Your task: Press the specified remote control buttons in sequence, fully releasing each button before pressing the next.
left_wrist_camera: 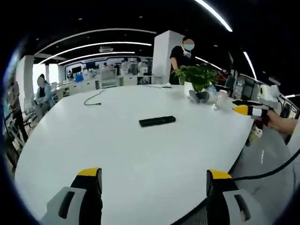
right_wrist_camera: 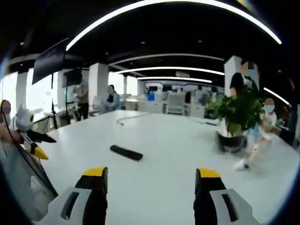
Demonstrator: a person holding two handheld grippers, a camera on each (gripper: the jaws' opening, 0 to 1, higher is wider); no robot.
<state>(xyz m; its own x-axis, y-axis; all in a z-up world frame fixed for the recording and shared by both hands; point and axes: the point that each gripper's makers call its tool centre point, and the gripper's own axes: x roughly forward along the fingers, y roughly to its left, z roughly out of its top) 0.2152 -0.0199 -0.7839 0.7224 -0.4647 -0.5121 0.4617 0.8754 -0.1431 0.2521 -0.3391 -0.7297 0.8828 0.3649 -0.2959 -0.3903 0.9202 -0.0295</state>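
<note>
Two grippers poised, remote untouched

Both grippers hang at the near edge of the white table (left_wrist_camera: pixel 154 154), jaws spread wide and holding nothing. At the bottom of the left gripper view the left gripper (left_wrist_camera: pixel 154 180) frames bare tabletop; at the bottom of the right gripper view the right gripper (right_wrist_camera: pixel 151 180) does the same.

Beyond them, the black remote control (left_wrist_camera: pixel 157 121) lies flat near the middle of the frame, well apart from either set of jaws. I'd say no button has been pressed yet, and this is the approach. Next, one gripper would have to reach out over the remote and bring a single jaw tip down on the first button; the buttons are too small to make out.

Farther off, upper right, a potted plant (left_wrist_camera: pixel 198 79) stands; a dark cable (left_wrist_camera: pixel 93 98) trails at upper left. People stand past the table's far edge.
</note>
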